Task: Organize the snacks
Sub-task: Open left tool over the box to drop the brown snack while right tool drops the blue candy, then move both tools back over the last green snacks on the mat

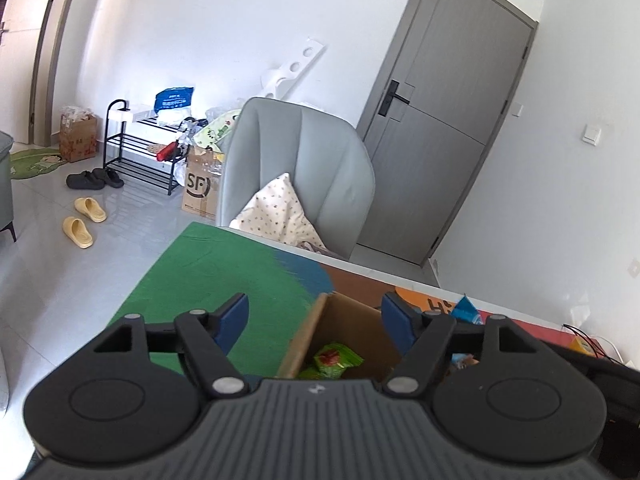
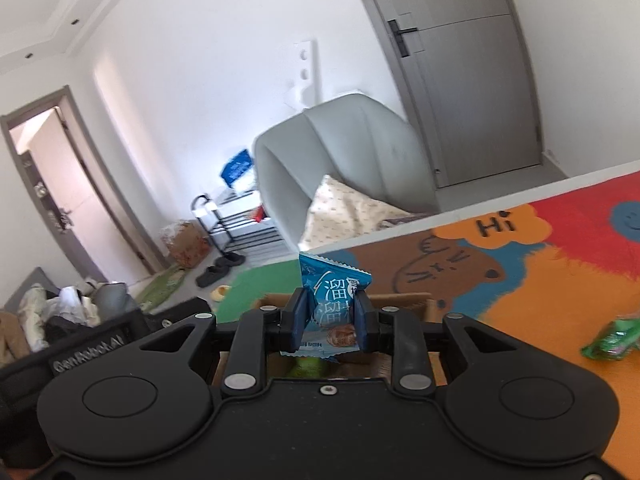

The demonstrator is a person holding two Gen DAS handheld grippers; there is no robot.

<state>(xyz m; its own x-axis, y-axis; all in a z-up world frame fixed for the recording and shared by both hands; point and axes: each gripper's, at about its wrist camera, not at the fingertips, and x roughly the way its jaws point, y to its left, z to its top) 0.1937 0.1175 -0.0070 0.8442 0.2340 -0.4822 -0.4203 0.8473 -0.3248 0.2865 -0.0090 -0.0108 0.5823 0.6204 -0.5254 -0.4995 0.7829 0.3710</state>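
A colourful cartoon mat (image 2: pixel 560 280) covers the table, with a grey armchair (image 1: pixel 304 168) and grey door (image 1: pixel 452 100) beyond. The left gripper (image 1: pixel 316 316) hangs spread and empty over the cardboard box (image 1: pixel 340 332), where green packets (image 1: pixel 336 360) lie partly hidden. The right gripper (image 2: pixel 330 320) pinches a blue snack packet (image 2: pixel 334 300) above the box; another green packet (image 2: pixel 610 340) lies blurred on the mat.

Blue packet (image 2: pixel 334 308): you hold it upright, above the box.
Cardboard box (image 1: pixel 340 320): open, on the colourful mat; green packets (image 1: pixel 334 360) inside.
Loose green packet (image 2: pixel 610 340): lies on the orange area.
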